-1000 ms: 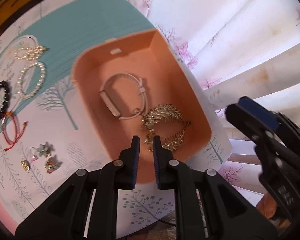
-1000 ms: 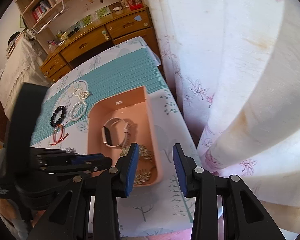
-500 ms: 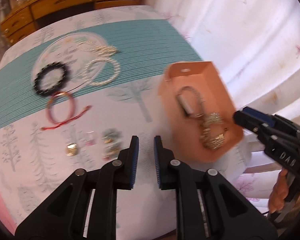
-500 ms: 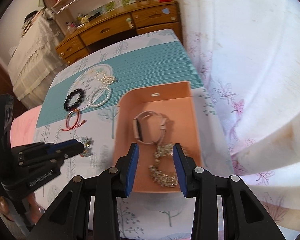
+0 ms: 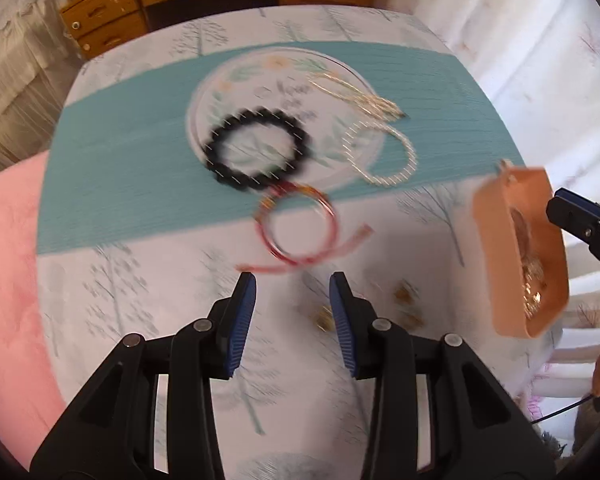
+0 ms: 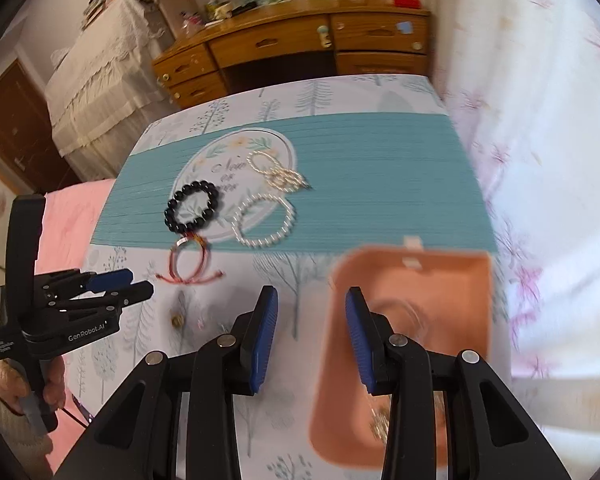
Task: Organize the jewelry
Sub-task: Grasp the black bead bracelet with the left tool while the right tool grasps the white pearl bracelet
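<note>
You are holding the left gripper with jaws spread wide, gripping nothing, hovering above the tree-print counter. Right gripper likewise: jaws parted, carrying nothing, right jaw over the salmon-pink plastic tray.

Just ahead of the left jaws the red cord bracelet is lying flat, touching the black beaded bracelet; the white pearl bracelet is beside them. Small gold earrings are lying near the right jaw, blurred.

Risk: closing on the thin cord may be snagging the black beads too, or the jaws sliding over it.
</note>
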A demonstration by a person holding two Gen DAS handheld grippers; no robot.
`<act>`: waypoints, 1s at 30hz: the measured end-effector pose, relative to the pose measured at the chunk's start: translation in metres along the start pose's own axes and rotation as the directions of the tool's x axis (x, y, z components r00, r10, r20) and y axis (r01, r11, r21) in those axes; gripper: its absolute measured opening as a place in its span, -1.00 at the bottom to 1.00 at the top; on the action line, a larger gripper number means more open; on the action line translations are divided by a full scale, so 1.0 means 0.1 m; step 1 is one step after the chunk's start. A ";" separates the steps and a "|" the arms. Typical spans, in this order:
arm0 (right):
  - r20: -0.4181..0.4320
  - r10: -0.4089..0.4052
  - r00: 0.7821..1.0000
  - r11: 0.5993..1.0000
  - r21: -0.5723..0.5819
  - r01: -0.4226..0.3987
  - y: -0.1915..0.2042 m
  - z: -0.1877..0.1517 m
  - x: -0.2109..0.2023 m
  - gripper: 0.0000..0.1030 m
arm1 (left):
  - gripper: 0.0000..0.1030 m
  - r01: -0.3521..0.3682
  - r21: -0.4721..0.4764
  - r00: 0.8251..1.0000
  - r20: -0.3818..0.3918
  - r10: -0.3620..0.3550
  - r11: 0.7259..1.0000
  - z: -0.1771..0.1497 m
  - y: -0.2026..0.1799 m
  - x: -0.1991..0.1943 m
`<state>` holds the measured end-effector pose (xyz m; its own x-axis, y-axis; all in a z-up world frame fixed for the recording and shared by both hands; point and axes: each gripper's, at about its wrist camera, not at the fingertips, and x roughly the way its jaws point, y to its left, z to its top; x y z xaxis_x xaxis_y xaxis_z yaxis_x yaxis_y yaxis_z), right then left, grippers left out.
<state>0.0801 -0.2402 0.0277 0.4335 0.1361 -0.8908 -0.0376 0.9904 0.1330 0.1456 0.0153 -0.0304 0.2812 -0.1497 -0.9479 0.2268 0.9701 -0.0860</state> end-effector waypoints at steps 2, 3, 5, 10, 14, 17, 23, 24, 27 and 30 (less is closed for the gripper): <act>-0.025 0.005 1.000 1.000 -0.012 -0.005 0.07 0.21 0.14 -0.31 | -0.32 -0.006 -0.028 1.000 0.000 0.006 1.000 0.17 0.18 0.02; -0.043 0.006 0.999 1.000 -0.012 -0.006 0.10 0.32 0.22 -0.31 | -0.32 0.001 -0.041 1.000 0.002 -0.001 0.999 0.25 0.26 0.03; -0.086 0.017 0.996 1.000 -0.017 -0.019 0.15 0.54 0.44 -0.31 | -0.32 0.005 -0.075 1.000 -0.001 -0.005 0.997 0.45 0.44 0.08; -0.224 0.017 0.974 1.000 0.027 -0.011 0.18 0.93 1.07 -0.31 | -0.32 0.015 -0.128 0.999 -0.044 -0.021 0.992 0.84 0.74 0.36; -0.274 -0.011 0.962 0.999 0.034 0.021 0.19 1.02 1.41 -0.31 | -0.32 0.020 -0.152 0.996 -0.086 -0.034 0.988 0.98 0.82 0.61; -0.307 -0.028 0.951 0.998 0.048 0.045 0.17 1.04 1.63 -0.31 | -0.32 0.026 -0.153 0.993 -0.106 -0.042 0.988 1.02 0.80 0.76; -0.323 -0.066 0.944 0.996 0.028 0.079 0.17 1.06 1.81 -0.31 | -0.33 0.008 -0.137 0.992 -0.121 -0.024 0.990 1.07 0.75 0.90; -0.326 -0.070 0.943 0.996 0.025 0.082 0.18 1.06 1.83 -0.31 | -0.33 0.004 -0.135 0.993 -0.117 -0.020 0.991 1.08 0.75 0.90; -0.315 -0.113 0.942 0.993 -0.020 0.112 0.24 1.07 1.87 -0.31 | -0.32 -0.007 -0.133 0.993 -0.115 -0.008 0.991 1.11 0.73 0.94; -0.301 -0.175 0.937 0.984 -0.086 0.155 0.34 1.05 1.90 -0.38 | -0.33 -0.022 -0.134 0.993 -0.117 0.006 0.991 1.13 0.71 0.95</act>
<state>0.2559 -0.1836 -0.0909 0.1416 -0.0380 -0.9892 -0.0474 0.9979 -0.0451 0.2934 0.0481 -0.0925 0.1711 -0.1200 -0.9779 0.0936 0.9900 -0.1052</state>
